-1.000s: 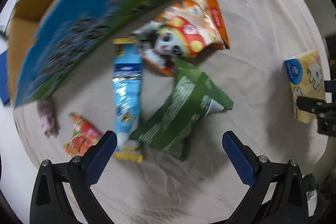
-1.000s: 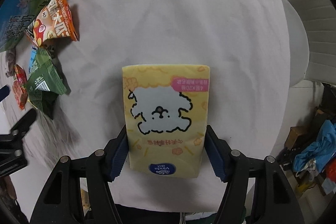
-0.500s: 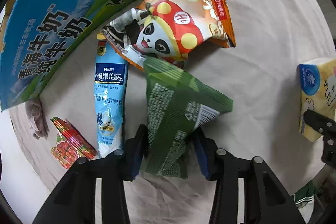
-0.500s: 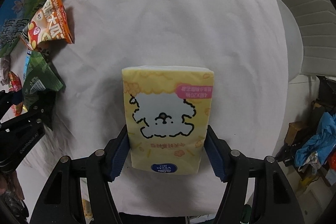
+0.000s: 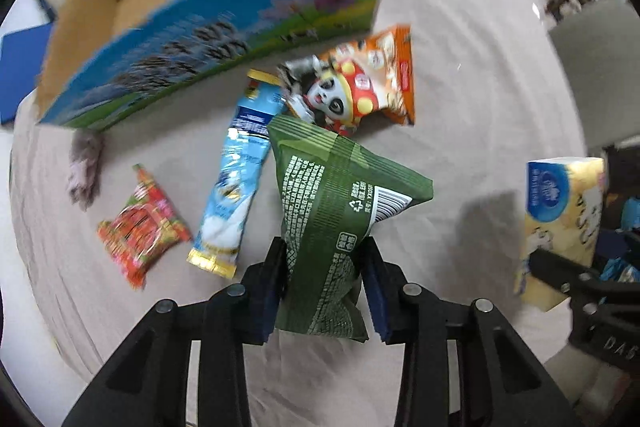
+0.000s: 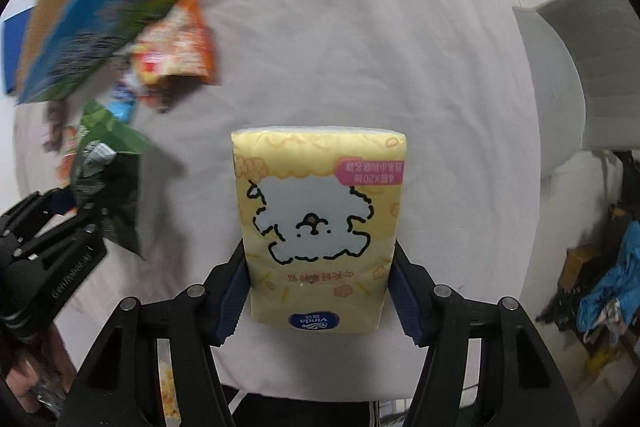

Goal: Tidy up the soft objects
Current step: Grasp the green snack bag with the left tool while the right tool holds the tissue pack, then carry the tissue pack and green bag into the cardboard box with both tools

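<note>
The left gripper (image 5: 324, 287) is clamped on the lower part of one green snack bag (image 5: 336, 223), which hangs lifted above the pale cloth (image 5: 460, 67); its back shows small white print, a recycling mark and a barcode, too small to read. The right gripper (image 6: 316, 291) squeezes one yellow tissue pack (image 6: 320, 223) by its sides, upside down to the camera, with a white cartoon dog, a blue Vinda logo and a pink label whose characters are too small to make out.

Beyond the green bag, toward the open cardboard box (image 5: 224, 39), lie one orange panda snack bag (image 5: 360, 87), partly under the green one, and one blue stick pack (image 5: 236, 183). Left of the stick pack lie one red packet (image 5: 142, 227) and one greyish fuzzy scrap (image 5: 84, 163). The box's lettering is blurred.
</note>
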Available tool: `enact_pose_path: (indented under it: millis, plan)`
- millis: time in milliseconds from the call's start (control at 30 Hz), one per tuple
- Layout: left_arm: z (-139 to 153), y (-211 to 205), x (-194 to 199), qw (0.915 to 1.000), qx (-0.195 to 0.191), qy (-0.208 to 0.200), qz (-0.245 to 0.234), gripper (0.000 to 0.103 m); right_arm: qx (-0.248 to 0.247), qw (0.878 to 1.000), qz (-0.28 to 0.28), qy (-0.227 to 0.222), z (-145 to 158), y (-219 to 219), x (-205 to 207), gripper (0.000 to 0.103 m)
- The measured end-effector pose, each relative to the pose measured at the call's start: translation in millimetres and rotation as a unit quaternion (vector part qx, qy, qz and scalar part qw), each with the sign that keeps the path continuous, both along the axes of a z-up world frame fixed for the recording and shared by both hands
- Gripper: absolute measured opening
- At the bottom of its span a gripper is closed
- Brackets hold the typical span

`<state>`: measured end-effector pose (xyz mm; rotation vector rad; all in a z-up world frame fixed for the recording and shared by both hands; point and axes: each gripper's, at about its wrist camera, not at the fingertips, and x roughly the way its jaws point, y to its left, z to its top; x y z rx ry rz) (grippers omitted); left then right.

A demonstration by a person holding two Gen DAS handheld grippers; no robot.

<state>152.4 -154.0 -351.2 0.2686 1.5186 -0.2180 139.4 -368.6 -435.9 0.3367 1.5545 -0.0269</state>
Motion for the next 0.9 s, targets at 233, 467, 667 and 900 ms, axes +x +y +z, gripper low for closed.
enact_pose_path:
  millis: [233,467,667,900]
  plan:
    - [79.2,17.4,1.2,0.9952,-0.061,-0.055,0.054,0.034,0.023,0.997,0.036,-0.067,78.6,16.0,4.9,0.065]
    - [151.3,32.8,30.7,0.9862,-0.106,-0.099,0.08,0.034,0.044,0.989,0.058,-0.125,142.9,51.6,26.8,0.065]
    - [181.0,48.0,82.3,0.9825,-0.129,-0.12,0.061,0.034,0.041,0.985,0.06,-0.16,187.2,69.4,70.2,0.065]
    - [182.1,62.9,177.0,0.976,-0.135,-0.169,0.029,0.034,0.006,0.982,0.053,-0.179,192.2,92.0,150.8,0.065]
